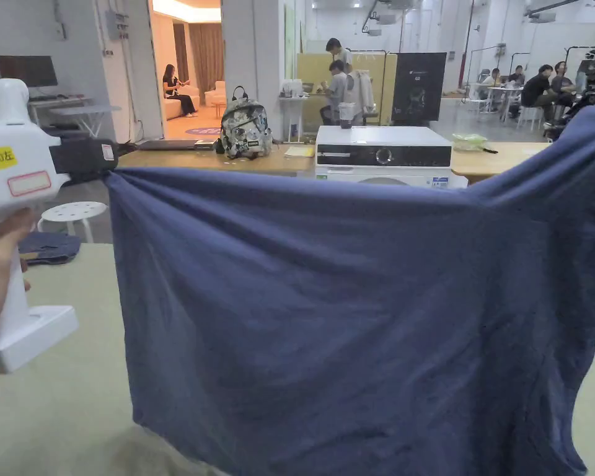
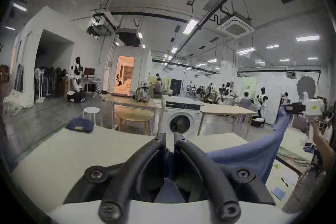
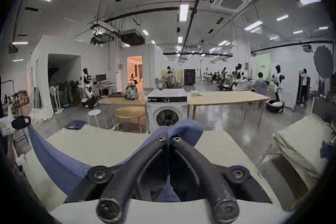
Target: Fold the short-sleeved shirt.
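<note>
Blue jersey, the shirt (image 1: 352, 297) hangs spread in the air above the pale worktop (image 1: 61, 396), soft, light and likely to sag unless kept taut by its top edge. The left tool (image 2: 169, 138) and right tool (image 3: 168, 138) each clamp a top corner. Beyond stands a washing machine (image 1: 383, 155) in a busy open room.

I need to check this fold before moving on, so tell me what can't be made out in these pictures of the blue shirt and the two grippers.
- Head view: right gripper's jaws, cut off by the right edge where the shirt rises.
- Head view: table surface behind the hanging shirt, hidden by the cloth.
- Left gripper view: what part of the shirt is pinched, hidden between the jaws.
- Right gripper view: likewise; cloth bunches over the tips.
</note>
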Motion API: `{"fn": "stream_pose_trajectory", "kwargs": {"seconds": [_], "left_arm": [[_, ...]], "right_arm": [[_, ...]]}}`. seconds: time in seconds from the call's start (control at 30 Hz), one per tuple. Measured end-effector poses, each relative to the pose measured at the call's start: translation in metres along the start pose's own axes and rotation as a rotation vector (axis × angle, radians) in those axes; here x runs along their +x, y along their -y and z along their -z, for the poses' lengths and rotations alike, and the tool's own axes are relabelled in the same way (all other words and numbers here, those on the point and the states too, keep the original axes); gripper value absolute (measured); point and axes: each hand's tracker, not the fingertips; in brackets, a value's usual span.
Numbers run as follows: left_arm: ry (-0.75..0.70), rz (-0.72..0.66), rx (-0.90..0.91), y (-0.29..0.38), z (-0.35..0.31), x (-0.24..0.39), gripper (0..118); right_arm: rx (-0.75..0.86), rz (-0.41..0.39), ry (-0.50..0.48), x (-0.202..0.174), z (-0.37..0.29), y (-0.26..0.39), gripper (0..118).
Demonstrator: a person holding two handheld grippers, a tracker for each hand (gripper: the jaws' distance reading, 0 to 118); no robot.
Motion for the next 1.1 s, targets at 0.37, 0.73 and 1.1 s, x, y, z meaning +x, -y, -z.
{"fn": "stream_pose_trajectory", "kwargs": {"seconds": [0.37, 0.73, 1.1], "left_arm": [[-0.105, 0.111, 0.011, -0.094, 0.066, 0.004, 2], [-0.104, 0.104, -0.003, -0.074, 0.099, -0.009, 2], [-0.026, -0.014, -0.148, 0.062, 0.051, -0.041, 2]], "right_arm": [[0.112, -0.013, 0.102, -0.028, 0.074, -0.129, 0], [0.095, 0.001, 0.079, -0.038, 0.111, -0.137, 0], [-0.035, 0.057, -0.043, -0.014, 0.074, -0.002, 0]]}}
